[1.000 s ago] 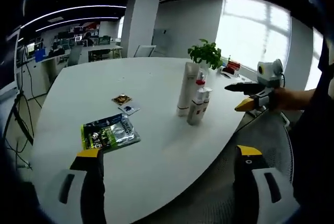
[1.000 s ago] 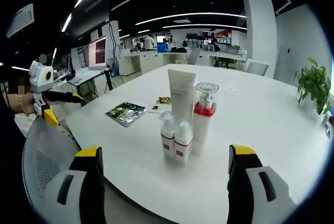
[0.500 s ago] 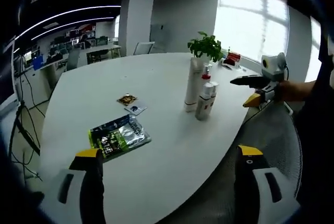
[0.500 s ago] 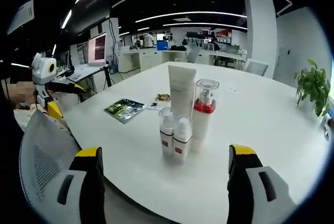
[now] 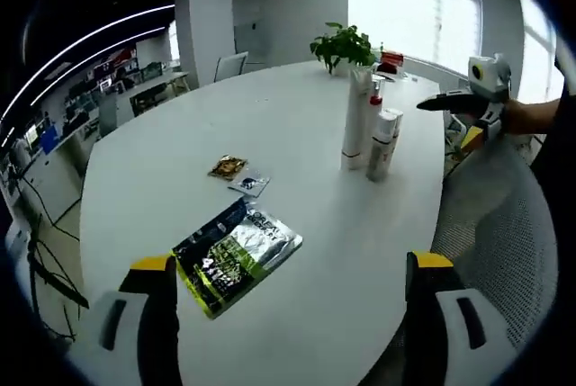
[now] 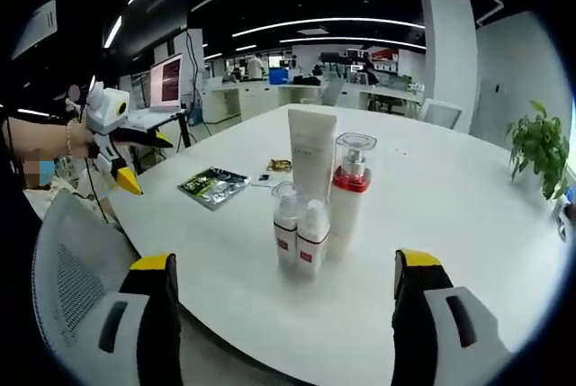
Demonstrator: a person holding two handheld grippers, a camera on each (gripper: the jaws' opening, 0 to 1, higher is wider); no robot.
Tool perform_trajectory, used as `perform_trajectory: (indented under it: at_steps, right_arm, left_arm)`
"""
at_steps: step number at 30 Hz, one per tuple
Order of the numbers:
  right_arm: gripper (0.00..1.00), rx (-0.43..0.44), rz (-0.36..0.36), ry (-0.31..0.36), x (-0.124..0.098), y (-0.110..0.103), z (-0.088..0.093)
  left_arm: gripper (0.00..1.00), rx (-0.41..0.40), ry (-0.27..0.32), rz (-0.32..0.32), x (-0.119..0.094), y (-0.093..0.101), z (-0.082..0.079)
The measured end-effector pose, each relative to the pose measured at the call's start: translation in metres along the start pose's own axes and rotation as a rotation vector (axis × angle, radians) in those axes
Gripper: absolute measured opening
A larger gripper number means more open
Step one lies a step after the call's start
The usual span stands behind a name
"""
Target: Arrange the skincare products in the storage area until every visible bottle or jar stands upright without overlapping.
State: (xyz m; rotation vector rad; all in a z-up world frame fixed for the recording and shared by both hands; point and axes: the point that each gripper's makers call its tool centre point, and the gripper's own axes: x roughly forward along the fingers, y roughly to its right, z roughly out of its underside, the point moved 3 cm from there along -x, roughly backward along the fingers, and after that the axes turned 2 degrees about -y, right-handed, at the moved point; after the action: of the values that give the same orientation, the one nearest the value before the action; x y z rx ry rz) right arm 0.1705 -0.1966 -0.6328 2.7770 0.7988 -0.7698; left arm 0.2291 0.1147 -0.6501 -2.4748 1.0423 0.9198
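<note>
Skincare cluster: tall white tube [image 6: 310,154], clear-capped red-collared bottle [image 6: 349,193], two small white bottles [image 6: 301,235], all upright, tightly grouped, touching or nearly, near table [image 6: 468,224] edge. Foil sachet pack [image 5: 236,254] flat, well apart from cluster; two small sachets [image 5: 238,175] between.

Advice: if spacing needed, one bottle to be gripped low, neighbours not knocked.

Left gripper [image 5: 292,300] jaws apart, nothing held. Right gripper [image 6: 283,300] jaws apart, nothing held.

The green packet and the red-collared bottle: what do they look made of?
The green packet: likely metallised foil or plastic film, glossy, with silvery crinkled reflections. The red-collared bottle: probably plastic, white matte body, with a clear cap you can see the pump through; it could be glass.
</note>
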Motion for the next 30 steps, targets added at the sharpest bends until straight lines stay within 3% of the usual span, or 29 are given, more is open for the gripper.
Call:
perform_trajectory:
  at_steps: [6, 13, 22, 30]
  right_arm:
    - [0.99, 0.005, 0.014, -0.001, 0.000, 0.004, 0.001]
    - [1.00, 0.026, 0.031, 0.014, -0.001, 0.006, -0.001]
    - [1.00, 0.051, 0.010, 0.017, 0.000, 0.004, -0.001]
    - [0.99, 0.077, 0.008, 0.016, 0.001, 0.006, 0.001]
  left_arm:
    - [0.99, 0.065, -0.090, 0.030, 0.020, -0.016, 0.010]
    - [0.99, 0.116, -0.148, 0.059, 0.038, -0.027, 0.014]
    - [0.99, 0.169, -0.253, 0.072, 0.060, -0.060, 0.026]
    - [0.99, 0.214, -0.278, 0.099, 0.077, -0.082, 0.027]
